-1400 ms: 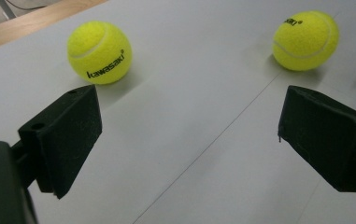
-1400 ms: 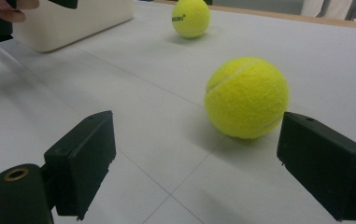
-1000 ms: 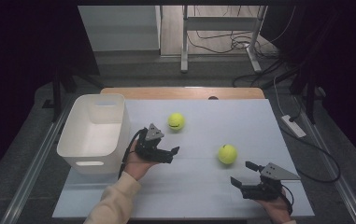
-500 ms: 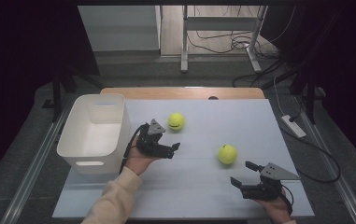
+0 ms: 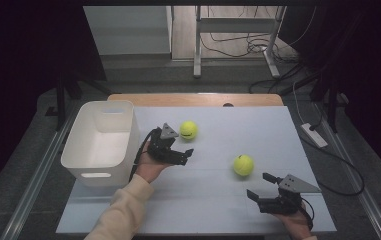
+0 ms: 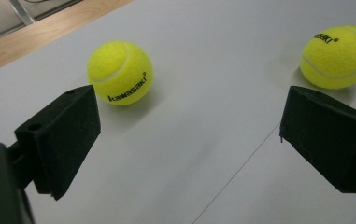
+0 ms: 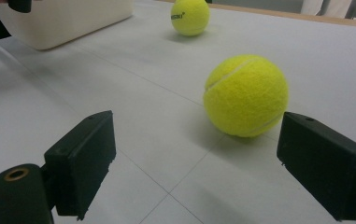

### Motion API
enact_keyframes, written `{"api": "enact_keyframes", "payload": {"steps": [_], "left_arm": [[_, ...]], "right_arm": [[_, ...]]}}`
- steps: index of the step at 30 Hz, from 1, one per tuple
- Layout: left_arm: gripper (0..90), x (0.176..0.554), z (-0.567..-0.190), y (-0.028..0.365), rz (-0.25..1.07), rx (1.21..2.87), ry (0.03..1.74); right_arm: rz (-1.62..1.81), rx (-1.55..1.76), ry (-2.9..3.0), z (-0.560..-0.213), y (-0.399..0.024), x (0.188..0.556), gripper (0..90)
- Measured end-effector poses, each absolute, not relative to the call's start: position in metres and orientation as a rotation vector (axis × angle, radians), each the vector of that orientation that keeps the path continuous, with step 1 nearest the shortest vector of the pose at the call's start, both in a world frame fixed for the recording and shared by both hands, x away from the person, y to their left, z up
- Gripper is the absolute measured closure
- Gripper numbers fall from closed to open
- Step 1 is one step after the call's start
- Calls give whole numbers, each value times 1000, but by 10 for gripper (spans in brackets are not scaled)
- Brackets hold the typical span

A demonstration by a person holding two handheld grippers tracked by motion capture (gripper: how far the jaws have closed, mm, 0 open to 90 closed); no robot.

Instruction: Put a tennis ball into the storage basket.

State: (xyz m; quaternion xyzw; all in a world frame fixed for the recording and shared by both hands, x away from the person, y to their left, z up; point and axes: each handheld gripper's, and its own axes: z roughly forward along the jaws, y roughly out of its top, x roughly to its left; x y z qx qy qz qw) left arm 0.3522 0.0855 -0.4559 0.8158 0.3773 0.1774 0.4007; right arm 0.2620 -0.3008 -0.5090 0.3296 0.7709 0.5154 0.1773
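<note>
Two yellow tennis balls lie on the pale table sheet. In the high view the far ball (image 5: 188, 130) sits just right of my left gripper (image 5: 180, 146), which is open with nothing in it. The left gripper view has that ball (image 6: 119, 72) ahead of the left jaw and the other ball (image 6: 339, 56) past the right jaw, with my left gripper (image 6: 189, 112) spread wide. My right gripper (image 5: 261, 186) stands open at the front right, a little short of the near ball (image 5: 243, 165). From my right gripper (image 7: 194, 140) this ball (image 7: 245, 95) lies close ahead, nearer the right jaw.
A white plastic bin (image 5: 98, 140) stands at the table's left, beside the left hand; its wall (image 7: 68, 18) appears far off in the right gripper view. A wooden strip (image 5: 195, 99) runs along the table's far edge. Cables lie on the floor beyond.
My left gripper has moved forward and slightly right, closer to the far ball. The right gripper and both balls have stayed put.
</note>
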Motion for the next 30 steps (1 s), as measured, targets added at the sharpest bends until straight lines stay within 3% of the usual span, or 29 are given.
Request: {"api": "enact_keyframes", "payload": {"steps": [30], "left_arm": [[50, 396, -471, 82, 434, 2099, 1047]], "right_arm": [[1473, 941, 2186, -511, -303, 270, 117]]}}
